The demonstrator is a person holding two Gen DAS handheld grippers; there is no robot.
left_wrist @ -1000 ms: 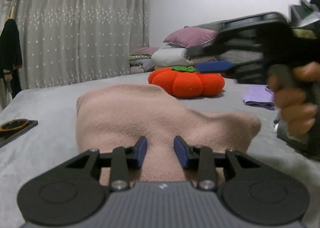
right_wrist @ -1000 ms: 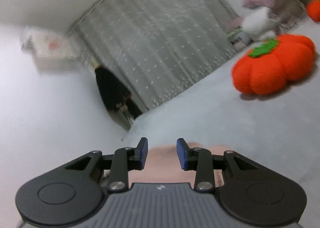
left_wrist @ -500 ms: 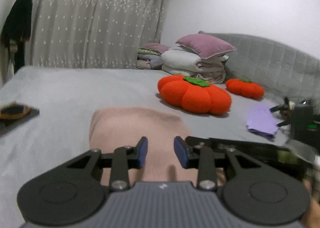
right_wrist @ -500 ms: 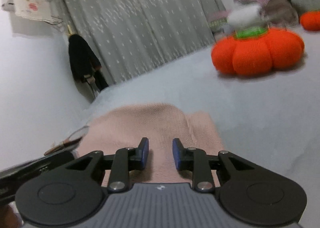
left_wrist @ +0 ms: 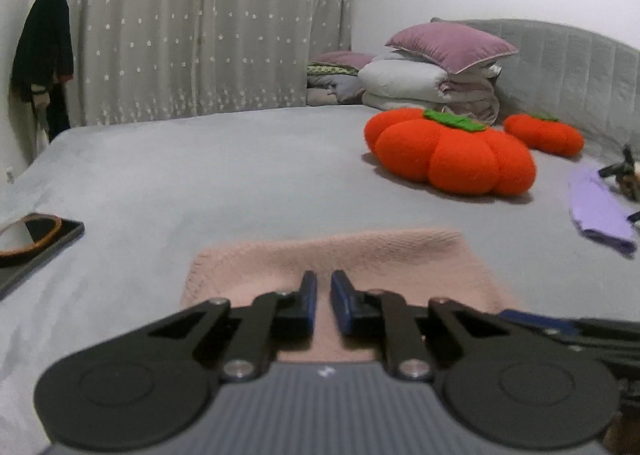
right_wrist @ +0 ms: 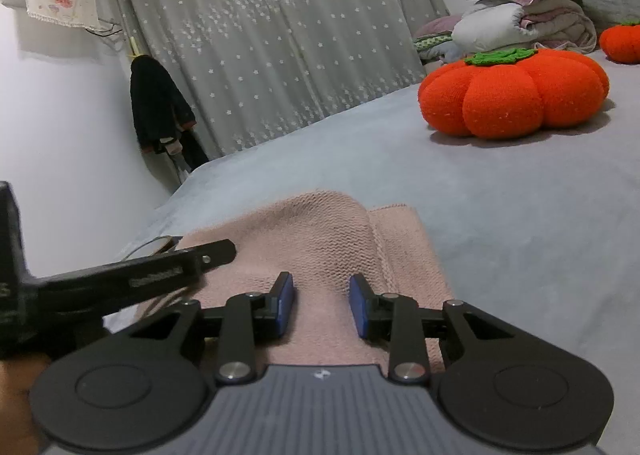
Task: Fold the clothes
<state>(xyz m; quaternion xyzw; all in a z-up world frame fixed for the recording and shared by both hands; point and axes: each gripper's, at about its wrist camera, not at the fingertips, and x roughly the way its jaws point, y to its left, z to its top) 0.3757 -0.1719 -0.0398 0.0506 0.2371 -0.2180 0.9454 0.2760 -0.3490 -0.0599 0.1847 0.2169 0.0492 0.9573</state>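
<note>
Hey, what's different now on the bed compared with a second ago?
The left tool has shut over the pink knit garment; whether it pinches cloth is unclear. The right tool came down from the left tool's far right to beside it, jaws opening. The garment looks flatter. The orange pumpkin cushion stayed put.

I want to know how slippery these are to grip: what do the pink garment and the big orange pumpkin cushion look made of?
The pink folded garment looks like a matte knit, probably cotton or acrylic: rows of stitches show across its top fold. The big orange pumpkin-shaped cushion looks like fuzzy plush or fleece, with pale specks in the nap and a green felt-like leaf on top. Neither looks slick.
</note>
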